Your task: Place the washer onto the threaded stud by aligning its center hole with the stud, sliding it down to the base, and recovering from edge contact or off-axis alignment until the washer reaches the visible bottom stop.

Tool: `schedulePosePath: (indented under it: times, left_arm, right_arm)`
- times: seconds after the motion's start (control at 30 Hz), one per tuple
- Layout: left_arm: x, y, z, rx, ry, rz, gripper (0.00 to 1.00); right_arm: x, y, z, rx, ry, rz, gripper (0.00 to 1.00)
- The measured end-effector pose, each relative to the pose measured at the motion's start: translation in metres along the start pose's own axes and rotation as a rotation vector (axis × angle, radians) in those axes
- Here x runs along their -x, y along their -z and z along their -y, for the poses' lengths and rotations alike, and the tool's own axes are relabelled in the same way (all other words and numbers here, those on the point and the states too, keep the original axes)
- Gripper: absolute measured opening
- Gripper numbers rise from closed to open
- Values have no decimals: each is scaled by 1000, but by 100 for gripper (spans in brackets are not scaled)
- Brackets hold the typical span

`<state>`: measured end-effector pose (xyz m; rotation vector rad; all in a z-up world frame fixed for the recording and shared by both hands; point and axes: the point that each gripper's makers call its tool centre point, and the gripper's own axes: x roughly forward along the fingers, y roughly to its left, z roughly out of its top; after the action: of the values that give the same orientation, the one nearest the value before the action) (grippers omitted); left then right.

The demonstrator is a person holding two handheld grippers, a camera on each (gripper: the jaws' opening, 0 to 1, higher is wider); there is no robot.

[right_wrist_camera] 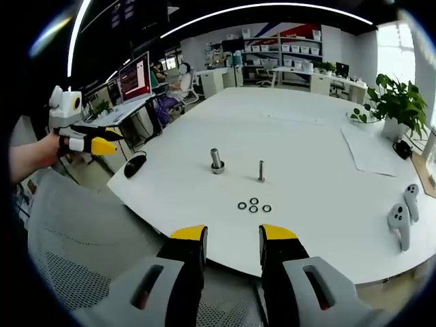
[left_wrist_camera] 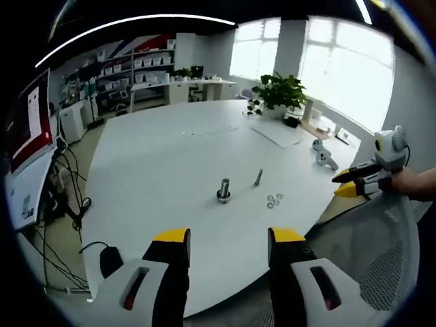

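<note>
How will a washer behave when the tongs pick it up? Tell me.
The washers lie flat on the smooth white table, so they will probably slide rather than lift at first. They look thin, light and rigid, likely hard to pinch. On edge, one may roll.

Table (right_wrist_camera: 300, 129): white, rounded | centre: thick stud (right_wrist_camera: 216, 161), thin stud (right_wrist_camera: 261, 170) upright | below: three washers (right_wrist_camera: 253, 205) | right: two controllers (right_wrist_camera: 403, 216), paper (right_wrist_camera: 371, 150), potted plant (right_wrist_camera: 395, 105)

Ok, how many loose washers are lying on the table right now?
3, clustered on the white table in front of the thin stud: left washer, middle washer, right washer. A fourth may lie against the middle one; too small to tell.
</note>
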<state>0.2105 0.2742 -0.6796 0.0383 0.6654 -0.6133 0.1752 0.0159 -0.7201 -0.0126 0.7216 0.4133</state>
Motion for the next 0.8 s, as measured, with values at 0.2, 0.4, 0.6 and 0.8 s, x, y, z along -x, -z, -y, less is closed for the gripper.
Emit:
schedulePosePath:
  times: [0.2,0.4,0.6,0.8]
  left_arm:
    - [8,6,-1,29,8,13,43]
    - [17,10,2,-2,-4,13,43]
    - [20,24,0,-1,-5,7,43]
    - [18,34,-6,-26,15,-17,43]
  right_arm:
    - [-2,4,0,12,3,-24,33]
    - [-2,6,2,14,11,-37,33]
    - [-2,8,3,15,17,-48,34]
    - [-2,6,4,-2,19,-36,35]
